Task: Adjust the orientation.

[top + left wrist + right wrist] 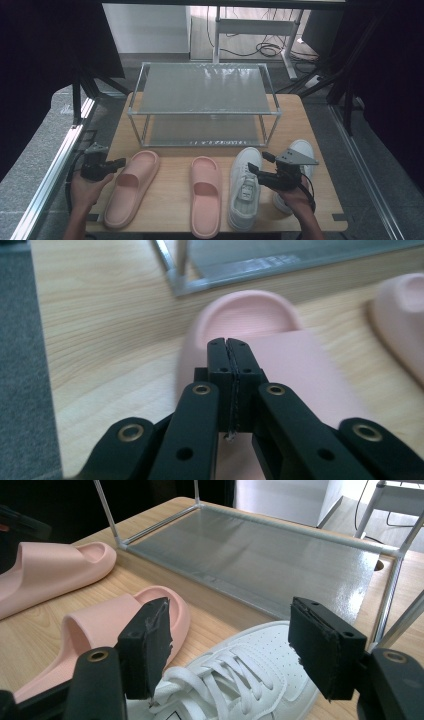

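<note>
Shoes line the front half of a pale wooden worktop (310, 112): two pink foam slides and a pair of white lace-up sneakers, set before a two-tier metal-framed shoe rack with grey shelves (204, 90) at twelve o'clock. The left gripper (120, 162), held in a hand at nine o'clock, has its black fingers (218, 367) clenched together with nothing between them; they point at the left-hand pink slide (132, 186) from just beside its strap. In the left gripper view that slide (280, 347) lies directly past the fingertips, toe towards the rack's corner post. The second pink slide (206, 195) lies at six o'clock, apart from the first. The right gripper (257, 162), at four o'clock, hovers over the nearer white sneaker (245, 187) with its fingers (147, 645) released wide, straddling the laces (225, 672) without touching them. The other white sneaker (301, 151) sits partly behind the right hand.
</note>
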Demonstrator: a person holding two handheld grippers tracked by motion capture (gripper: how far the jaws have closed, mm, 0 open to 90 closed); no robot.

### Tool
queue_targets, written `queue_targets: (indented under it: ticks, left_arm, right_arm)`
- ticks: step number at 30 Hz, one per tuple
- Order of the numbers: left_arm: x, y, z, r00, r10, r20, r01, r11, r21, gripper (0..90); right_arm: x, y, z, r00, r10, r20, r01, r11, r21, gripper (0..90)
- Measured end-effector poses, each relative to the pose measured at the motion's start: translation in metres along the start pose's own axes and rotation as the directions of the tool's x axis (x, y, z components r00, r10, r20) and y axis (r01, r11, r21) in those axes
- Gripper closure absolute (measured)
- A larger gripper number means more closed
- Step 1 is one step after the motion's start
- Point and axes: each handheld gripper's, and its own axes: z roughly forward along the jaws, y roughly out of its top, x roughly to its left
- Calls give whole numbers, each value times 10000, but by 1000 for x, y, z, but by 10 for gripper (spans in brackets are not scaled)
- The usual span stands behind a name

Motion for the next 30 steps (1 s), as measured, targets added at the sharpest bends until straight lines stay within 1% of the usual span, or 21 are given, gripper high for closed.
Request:
queue_targets:
  ticks: [3, 6, 9, 13, 14, 16, 17, 21, 25, 26, 27, 28, 30]
  left_arm:
    - [12, 0, 14, 9998, -185, 60, 183, 9995, 270, 896]
    - [17, -1, 24, 9998, -217, 19, 216, 9987, 452, 897]
    - [22, -2, 27, 9994, -334, 68, 330, 9982, 501, 898]
    - [25, -3, 30, 9993, -366, 100, 359, 9974, 627, 897]
    - [26, -2, 30, 9991, -398, 169, 387, 9973, 625, 898]
    - [26, -2, 30, 9990, -397, 181, 385, 9973, 625, 897]
    - [25, -2, 32, 9989, -369, 282, 351, 9975, 618, 897]
    - [22, 0, 34, 9987, -289, 428, 260, 9975, 661, 897]
    - [17, 2, 37, 9984, -158, 547, 117, 9972, 738, 897]
    - [14, 2, 38, 9979, -99, 643, 49, 9970, 769, 897]
    - [14, 2, 38, 9979, -99, 643, 49, 9970, 769, 896]
    - [11, 3, 39, 9976, -10, 695, -45, 9968, 794, 896]
    - [9, 3, 39, 9974, 8, 722, -66, 9968, 799, 895]
  right_arm:
    - [-1, -1, 1, 10000, 6, 21, -6, 10000, 26, 338]
    - [0, -1, 1, 10000, 27, 46, -28, 10000, 55, 338]
    - [1, -2, 2, 10000, -3, 85, 2, 10000, 53, 338]
    - [2, -3, 3, 10000, -14, 79, 13, 9999, 107, 338]
    - [2, -3, 3, 10000, -19, 93, 18, 9999, 113, 338]
    - [2, -3, 3, 10000, -20, 94, 19, 9999, 119, 338]
    - [1, -3, 3, 10000, -26, 88, 24, 9999, 125, 338]
    - [2, -3, 3, 10000, -33, 73, 32, 9999, 137, 338]
    - [2, -4, 3, 10000, -47, 65, 46, 9999, 164, 338]
    - [2, -4, 3, 10000, -46, 63, 45, 9999, 167, 338]
    - [2, -4, 3, 10000, -46, 63, 45, 9999, 167, 338]
    - [1, -4, 3, 10000, -39, 64, 38, 9998, 174, 338]
    - [1, -4, 3, 10000, -33, 64, 32, 9998, 175, 338]
